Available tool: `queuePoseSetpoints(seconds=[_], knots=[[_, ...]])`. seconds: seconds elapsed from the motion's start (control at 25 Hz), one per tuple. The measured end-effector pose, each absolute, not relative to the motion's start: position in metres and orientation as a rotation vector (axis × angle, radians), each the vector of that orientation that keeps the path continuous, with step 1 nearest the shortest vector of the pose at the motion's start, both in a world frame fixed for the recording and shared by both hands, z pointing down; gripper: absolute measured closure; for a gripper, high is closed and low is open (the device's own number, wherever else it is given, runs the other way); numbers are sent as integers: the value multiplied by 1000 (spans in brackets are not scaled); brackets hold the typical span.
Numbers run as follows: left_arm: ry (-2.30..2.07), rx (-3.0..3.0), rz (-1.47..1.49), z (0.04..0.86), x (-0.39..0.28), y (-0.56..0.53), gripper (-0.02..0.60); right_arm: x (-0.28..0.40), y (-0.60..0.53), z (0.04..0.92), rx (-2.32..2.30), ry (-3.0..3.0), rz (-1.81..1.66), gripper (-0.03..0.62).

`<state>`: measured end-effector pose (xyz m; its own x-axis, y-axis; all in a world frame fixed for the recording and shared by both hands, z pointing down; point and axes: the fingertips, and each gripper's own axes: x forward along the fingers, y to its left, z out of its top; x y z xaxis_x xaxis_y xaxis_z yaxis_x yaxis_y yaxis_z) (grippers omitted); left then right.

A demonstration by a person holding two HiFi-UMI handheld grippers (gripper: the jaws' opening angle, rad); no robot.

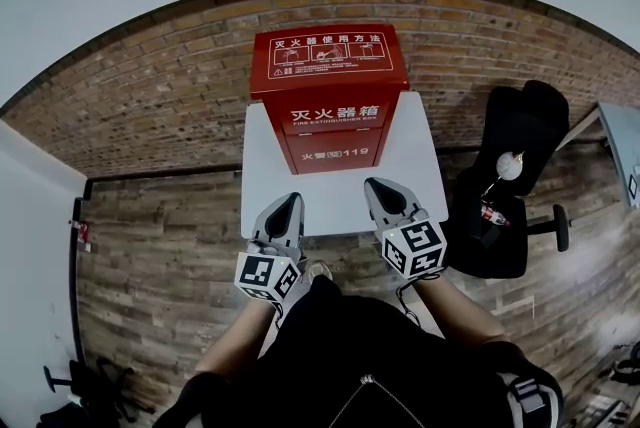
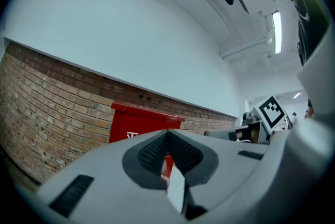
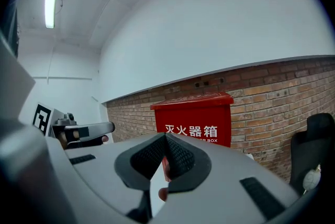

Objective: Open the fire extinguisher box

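Observation:
A red fire extinguisher box [image 1: 328,96] with white lettering stands on a small white table [image 1: 270,176] against a brick wall, its lid down. My left gripper [image 1: 287,209] hovers over the table's near left part, shut with nothing in it. My right gripper [image 1: 378,193] hovers at the near right, also shut and empty. Both stop short of the box front. In the left gripper view the box [image 2: 137,124] shows beyond the closed jaws of the left gripper [image 2: 167,136]. In the right gripper view the box [image 3: 194,119] stands straight ahead of the right gripper [image 3: 165,139].
A black office chair [image 1: 510,181] with small items on its seat stands right of the table. A brick wall [image 1: 150,86] runs behind the box. Wood-plank floor [image 1: 160,246] surrounds the table. A grey desk edge [image 1: 622,141] shows at far right.

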<state>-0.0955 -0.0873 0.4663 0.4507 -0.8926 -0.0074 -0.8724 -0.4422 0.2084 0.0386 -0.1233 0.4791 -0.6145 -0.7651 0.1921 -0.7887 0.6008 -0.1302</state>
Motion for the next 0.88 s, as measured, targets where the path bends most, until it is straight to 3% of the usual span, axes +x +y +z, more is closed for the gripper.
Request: queuePoseSetpoints(seconds=[0.52, 0.88], knots=[[-1350, 2589, -164, 464, -125, -197, 531, -10, -217, 472, 1443, -2636, 339, 577], [-1373, 2560, -160, 466, -126, -232, 531, 0, -246, 469, 1455, -2623, 350, 577]])
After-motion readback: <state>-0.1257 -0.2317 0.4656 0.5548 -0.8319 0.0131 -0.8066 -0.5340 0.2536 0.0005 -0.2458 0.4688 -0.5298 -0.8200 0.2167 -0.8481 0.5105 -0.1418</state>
